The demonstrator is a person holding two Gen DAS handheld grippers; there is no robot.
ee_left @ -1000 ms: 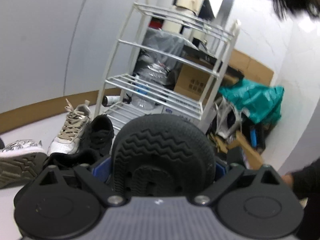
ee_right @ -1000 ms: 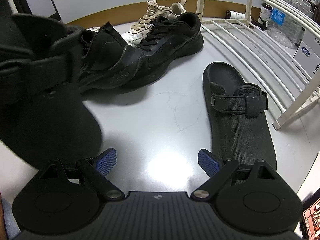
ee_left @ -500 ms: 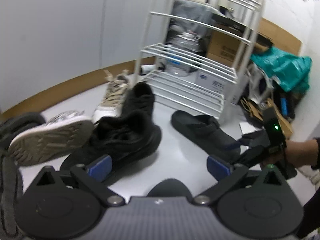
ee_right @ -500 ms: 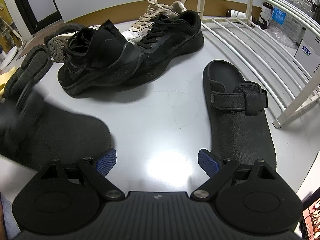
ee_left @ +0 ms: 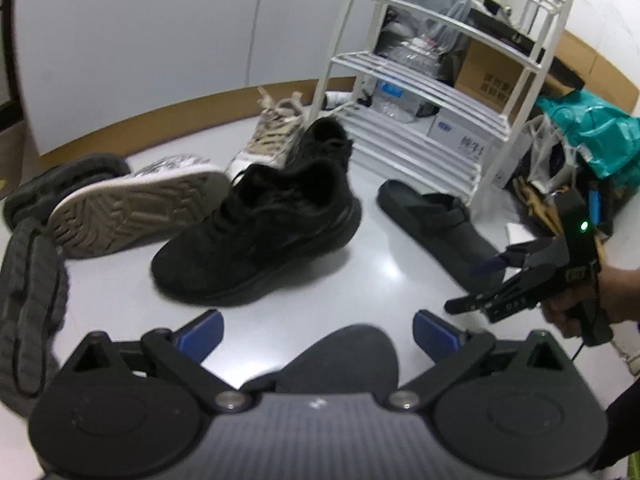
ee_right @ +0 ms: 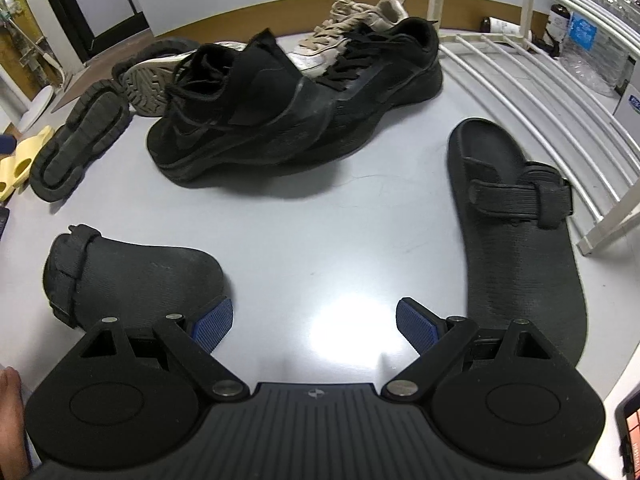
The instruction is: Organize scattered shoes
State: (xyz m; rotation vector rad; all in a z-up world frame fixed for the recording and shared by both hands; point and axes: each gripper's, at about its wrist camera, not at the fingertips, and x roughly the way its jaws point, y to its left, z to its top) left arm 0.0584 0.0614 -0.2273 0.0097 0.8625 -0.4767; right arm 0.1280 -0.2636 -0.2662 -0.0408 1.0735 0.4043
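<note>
black sandals lie apart on the floor, one (ee_right: 136, 272) by the left gripper (ee_left: 316, 330), one (ee_right: 516, 240) by the right gripper (ee_right: 314, 322); both jaws spread, empty.

Storage corner of a home or utility room: white wire shoe rack (ee_left: 432, 92) ahead of the jaws, cardboard boxes (ee_left: 492, 76) and bags (ee_left: 592, 136) behind it, shoes (ee_right: 248, 108) scattered on the floor (ee_right: 304, 240).

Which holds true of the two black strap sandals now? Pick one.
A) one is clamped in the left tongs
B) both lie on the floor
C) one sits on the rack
B: one sandal lies by the white rack, the other sandal before the open left tongs.
</note>
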